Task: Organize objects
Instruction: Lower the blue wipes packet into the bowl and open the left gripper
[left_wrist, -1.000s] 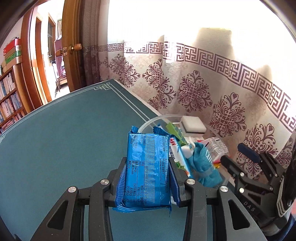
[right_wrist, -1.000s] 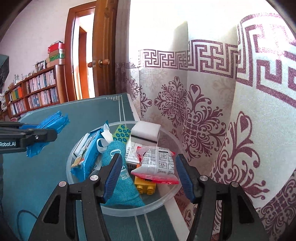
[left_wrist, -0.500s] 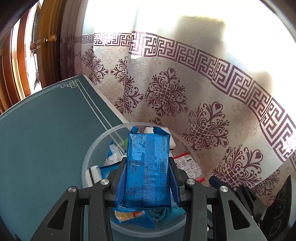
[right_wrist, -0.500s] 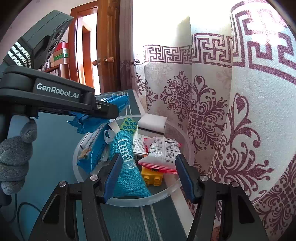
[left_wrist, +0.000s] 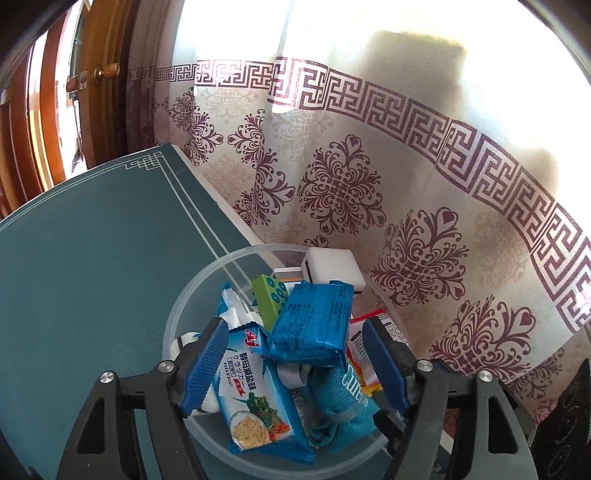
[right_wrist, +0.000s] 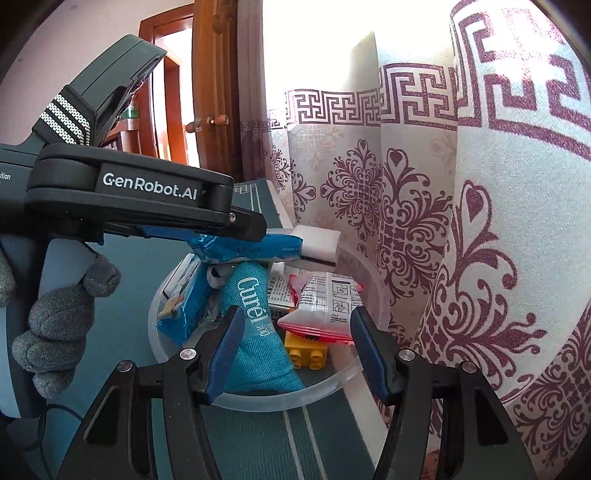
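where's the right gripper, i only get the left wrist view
Observer: It hovers at the near rim of the bowl. The right gripper is open and holds nothing.
Operator: whats in line with it
Observer: The teal pouch is by its left finger and a red-edged sachet is nearer its right one. I cannot tell whether it touches either.
Operator: anything under that sachet
Observer: A yellow brick sits on the bowl floor, with the sachet's end lying over it.
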